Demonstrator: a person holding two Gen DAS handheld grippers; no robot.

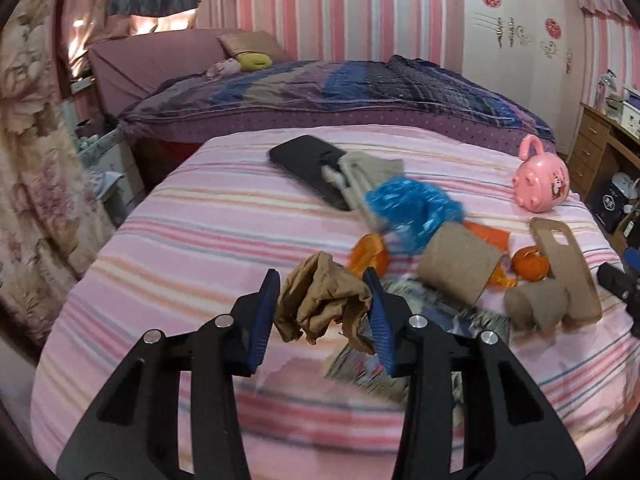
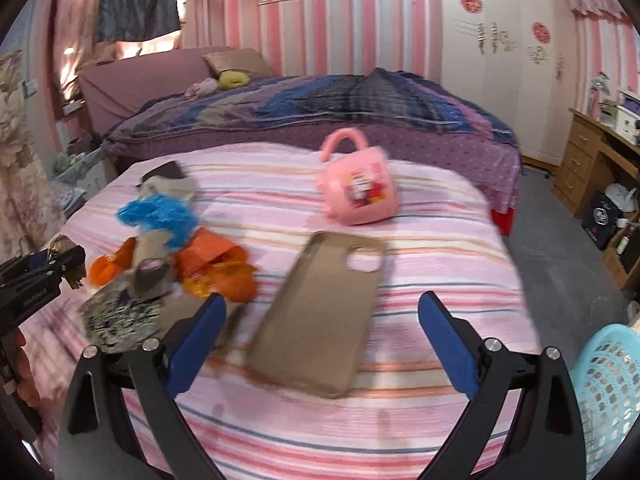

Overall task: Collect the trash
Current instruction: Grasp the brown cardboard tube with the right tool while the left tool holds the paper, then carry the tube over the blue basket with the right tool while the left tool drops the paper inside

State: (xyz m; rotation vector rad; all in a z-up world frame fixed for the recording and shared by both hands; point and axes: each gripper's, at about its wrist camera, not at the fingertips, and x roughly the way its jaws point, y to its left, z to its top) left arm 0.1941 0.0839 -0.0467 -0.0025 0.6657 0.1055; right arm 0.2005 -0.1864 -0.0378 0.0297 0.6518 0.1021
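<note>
The left gripper (image 1: 324, 300) pinches a crumpled brown wrapper (image 1: 322, 304) between its blue pads, lifted clear of the striped blanket (image 1: 200, 240), presumably so it can be carried off as trash. It tilts downward over the blanket's near edge, just in front of the cardboard tube (image 1: 460, 264). The rest of the litter lies around that tube: a blue plastic bag (image 1: 412, 208) behind it, orange scraps (image 1: 368, 256) beside it. The right gripper (image 2: 320, 332) hangs over the brown phone case (image 2: 320, 312) with its jaws wide apart, touching nothing (likely waiting its turn). A light blue basket (image 2: 608, 392) stands to its right, beyond the blanket's edge, a probable bin.
</note>
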